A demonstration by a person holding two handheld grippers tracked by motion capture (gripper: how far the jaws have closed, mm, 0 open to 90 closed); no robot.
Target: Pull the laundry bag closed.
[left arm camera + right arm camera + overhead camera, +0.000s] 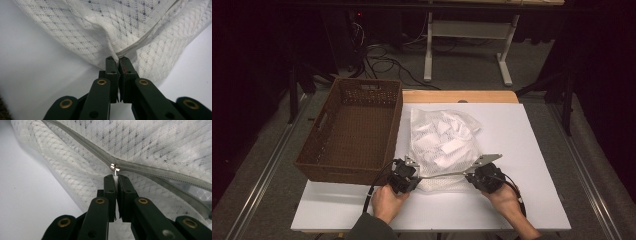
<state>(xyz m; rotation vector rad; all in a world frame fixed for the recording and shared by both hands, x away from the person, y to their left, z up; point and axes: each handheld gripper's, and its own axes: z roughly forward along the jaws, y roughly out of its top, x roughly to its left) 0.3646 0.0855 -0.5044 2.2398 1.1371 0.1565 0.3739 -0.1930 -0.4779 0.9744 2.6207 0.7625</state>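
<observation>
Table: white board point(522, 150), brown basket point(327, 145) at its left
Bag: white mesh bag point(444, 145) lies beside basket
Left gripper point(117, 60): pinches bag's edge
Right gripper point(115, 177): pinches zipper pull point(115, 168)

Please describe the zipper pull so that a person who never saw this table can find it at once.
On the white table, right of the brown basket, lies a white mesh bag. A grey zipper runs along its near edge. The zipper pull is the small shiny metal piece on it, pinched by the right gripper; the left gripper holds only fabric.
</observation>
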